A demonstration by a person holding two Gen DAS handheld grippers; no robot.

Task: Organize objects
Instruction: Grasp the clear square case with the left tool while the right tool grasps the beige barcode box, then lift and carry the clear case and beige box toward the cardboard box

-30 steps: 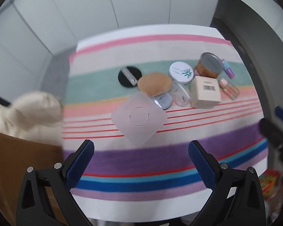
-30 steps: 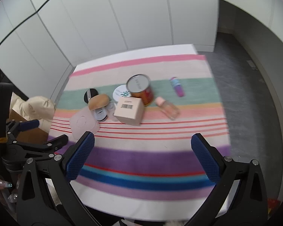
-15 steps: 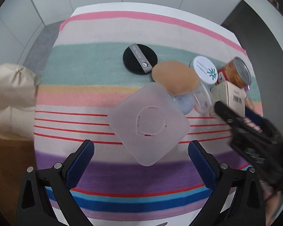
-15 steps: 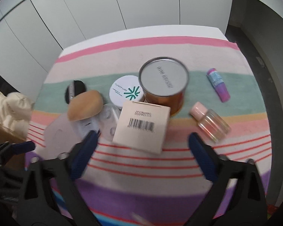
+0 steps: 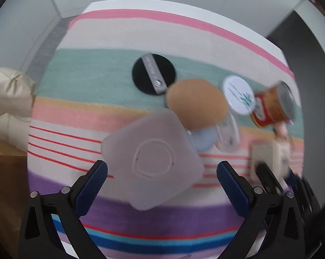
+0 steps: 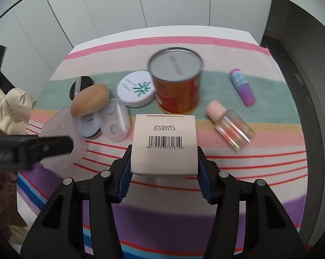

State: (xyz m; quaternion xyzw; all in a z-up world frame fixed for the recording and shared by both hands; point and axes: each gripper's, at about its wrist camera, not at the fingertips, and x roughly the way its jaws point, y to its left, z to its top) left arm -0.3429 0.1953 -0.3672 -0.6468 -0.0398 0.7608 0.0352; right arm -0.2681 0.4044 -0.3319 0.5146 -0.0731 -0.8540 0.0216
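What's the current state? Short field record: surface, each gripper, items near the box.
surface: striped cloth on table
right gripper: shut on cream barcode box
left gripper: open, frosted square lid between its fingers, not gripped
behind box: orange tin can, white round compact
left of box: clear contact lens case, tan sponge
right of box: pink-capped bottle lying down, purple tube

Bare striped cloth lies open near the front edge and at the far pink band. The middle is crowded: can, white compact, sponge and frosted box stand touching or just beside one another.
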